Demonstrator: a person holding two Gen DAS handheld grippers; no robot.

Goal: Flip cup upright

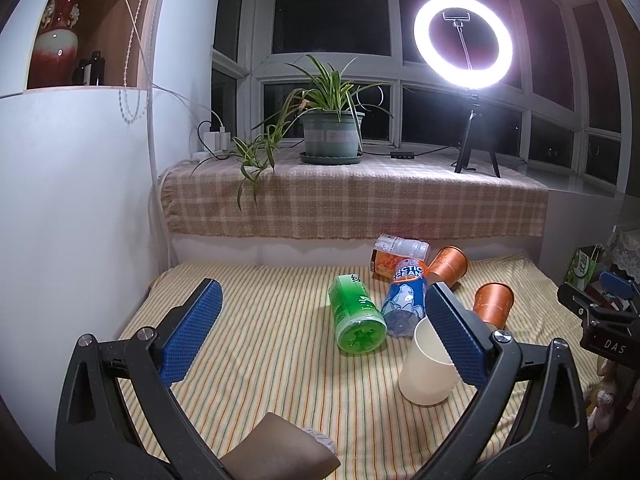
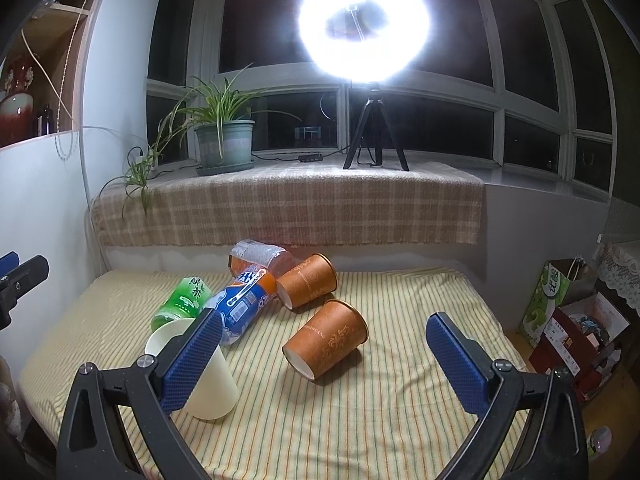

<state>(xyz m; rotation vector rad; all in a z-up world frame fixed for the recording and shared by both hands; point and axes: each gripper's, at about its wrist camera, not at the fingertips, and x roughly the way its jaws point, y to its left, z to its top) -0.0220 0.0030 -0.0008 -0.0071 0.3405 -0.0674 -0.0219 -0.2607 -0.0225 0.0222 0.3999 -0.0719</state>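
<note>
A cream paper cup [image 1: 428, 372] lies tipped on the striped cloth [image 1: 260, 360], its mouth facing away and up; it also shows in the right wrist view [image 2: 212, 384]. Two orange paper cups lie on their sides: one nearer [image 2: 326, 338] [image 1: 493, 305], one farther back [image 2: 307, 281] [image 1: 448, 264]. My left gripper [image 1: 320, 300] is open and empty, its right finger in front of the cream cup. My right gripper [image 2: 325, 326] is open and empty, held above the nearer orange cup, its left finger overlapping the cream cup.
A green bottle [image 1: 356, 316], a blue bottle [image 1: 402, 304] and a clear bottle [image 1: 402, 245] lie among the cups. A ledge with a checked cloth [image 1: 352, 200] holds a potted plant [image 1: 332, 136] and ring light [image 1: 463, 42]. Bags and boxes [image 2: 568, 320] stand at the right.
</note>
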